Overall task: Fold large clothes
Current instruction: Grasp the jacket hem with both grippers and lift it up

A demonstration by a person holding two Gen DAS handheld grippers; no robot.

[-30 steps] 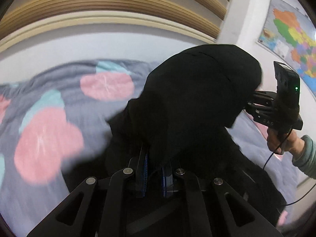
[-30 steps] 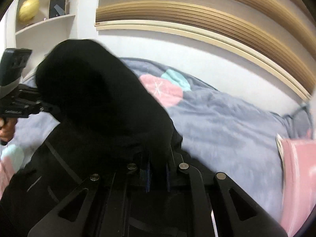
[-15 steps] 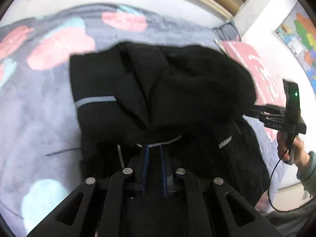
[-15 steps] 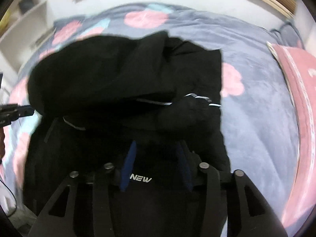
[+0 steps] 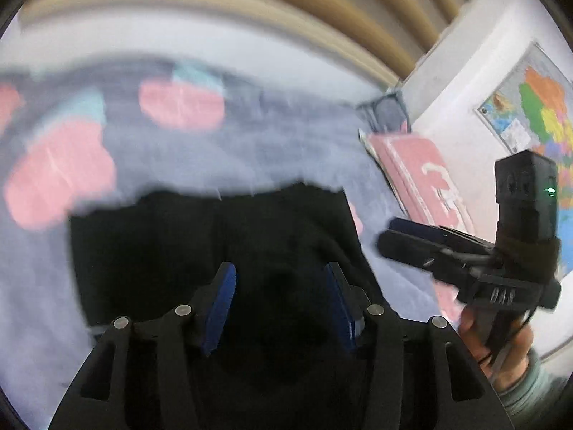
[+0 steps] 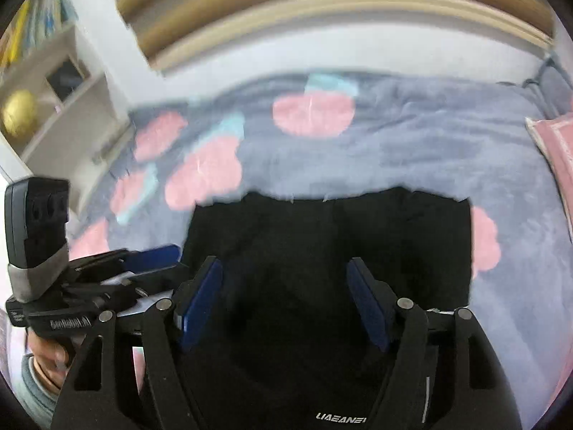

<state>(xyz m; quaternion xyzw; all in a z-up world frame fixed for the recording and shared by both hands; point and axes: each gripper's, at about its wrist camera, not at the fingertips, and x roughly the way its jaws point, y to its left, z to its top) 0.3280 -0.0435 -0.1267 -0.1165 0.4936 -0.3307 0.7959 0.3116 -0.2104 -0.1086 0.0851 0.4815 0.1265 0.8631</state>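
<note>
On the grey blanket (image 6: 412, 143) the black garment (image 6: 329, 251) lies flat, its long axis across, directly ahead of the left gripper (image 5: 279, 297) and right gripper (image 6: 286, 290), both spread wide and empty, equally near.

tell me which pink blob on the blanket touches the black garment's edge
The pink blob at the black garment's right edge; the other blobs lie apart, farther up and left.
</note>
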